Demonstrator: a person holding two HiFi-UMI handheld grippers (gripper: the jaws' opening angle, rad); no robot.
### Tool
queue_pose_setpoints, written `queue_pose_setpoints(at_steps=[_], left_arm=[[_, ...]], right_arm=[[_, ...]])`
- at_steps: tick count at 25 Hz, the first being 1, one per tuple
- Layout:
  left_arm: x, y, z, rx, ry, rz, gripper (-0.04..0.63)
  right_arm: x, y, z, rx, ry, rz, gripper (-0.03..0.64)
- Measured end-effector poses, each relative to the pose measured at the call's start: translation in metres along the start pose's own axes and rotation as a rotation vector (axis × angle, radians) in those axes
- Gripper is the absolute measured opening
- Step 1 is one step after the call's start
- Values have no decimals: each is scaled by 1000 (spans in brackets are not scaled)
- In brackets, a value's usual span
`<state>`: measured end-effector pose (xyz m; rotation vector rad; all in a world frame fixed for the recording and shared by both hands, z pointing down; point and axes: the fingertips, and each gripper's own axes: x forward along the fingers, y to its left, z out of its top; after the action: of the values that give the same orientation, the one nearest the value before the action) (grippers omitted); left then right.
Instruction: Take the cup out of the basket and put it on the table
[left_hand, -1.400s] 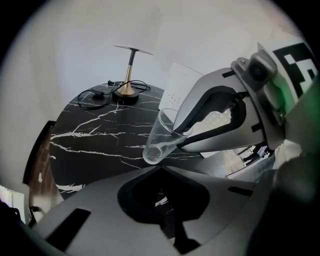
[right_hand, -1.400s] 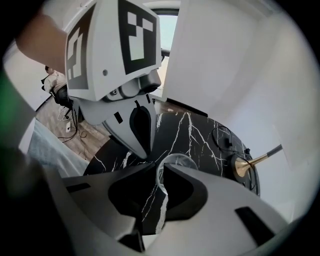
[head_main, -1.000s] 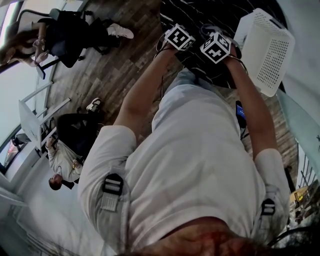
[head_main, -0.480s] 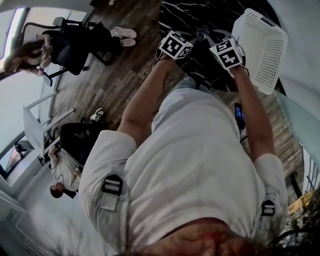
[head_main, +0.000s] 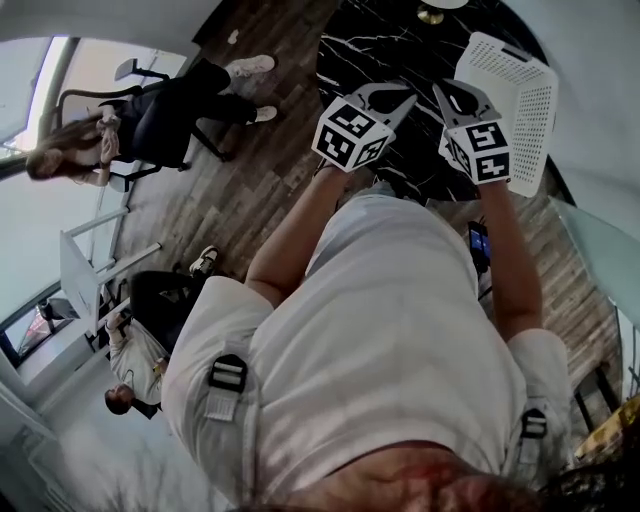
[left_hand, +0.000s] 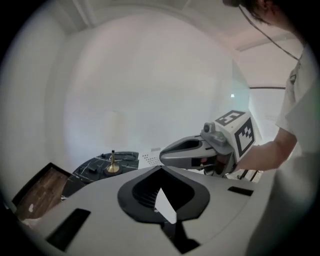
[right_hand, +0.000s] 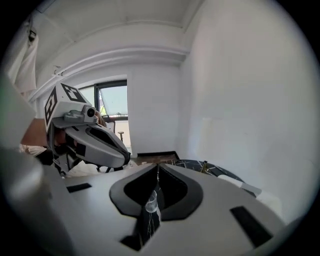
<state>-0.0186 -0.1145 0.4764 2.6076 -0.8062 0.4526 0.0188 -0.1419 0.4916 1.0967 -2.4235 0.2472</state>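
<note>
- Both grippers are held up in front of a person in a white shirt, just left of the white basket (head_main: 520, 100) in the head view.
- Left gripper (left_hand: 161, 169): its fingers (left_hand: 100, 200) are clenched tip to tip, with nothing between them. Only pale wall shows through the slit.
- Right gripper (right_hand: 157, 166): its fingers are also closed at the tips and grasp nothing.
- The cup (right_hand: 150, 202) seems to be the small clear shape seen through the right gripper's slit. It looks far off, with dark veined stone below it, so it probably stands on the worktop (head_main: 370, 40), left of the basket. The head view does not show it.
- Step in hand, as a judgement: the cup looks already set down, and the grippers are raised clear of it. If that is right, the next move only needs the grippers kept away from the cup and basket. If the clear shape is not the cup, the basket's inside must be checked, as no view shows it.
- The worktop is round black marble with white veins. The perforated basket sits at its edge.
- A brass stand (head_main: 432, 13) is on the worktop, beyond the basket.
- The room has a wood plank floor (head_main: 230, 180), white walls and a window (right_hand: 112, 115).
- Far left of the basket, two people sit in chairs (head_main: 170, 100).
</note>
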Motion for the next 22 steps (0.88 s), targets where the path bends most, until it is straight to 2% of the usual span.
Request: queue_pose_setpoints(at_steps=[6, 14, 19, 22], left_arm=[[-15, -39, 58, 28, -169, -19, 6], [-28, -87, 116, 99, -312, -64, 6], [-40, -137, 146, 272, -440, -132, 6], [-51, -158, 163, 276, -525, -132, 6]], right_arm=[[-58, -4, 42, 39, -156, -28, 11], [-135, -23, 79, 49, -289, -131, 9], [-179, -11, 102, 86, -396, -130, 8], [-200, 3, 115, 80, -451, -124, 8]])
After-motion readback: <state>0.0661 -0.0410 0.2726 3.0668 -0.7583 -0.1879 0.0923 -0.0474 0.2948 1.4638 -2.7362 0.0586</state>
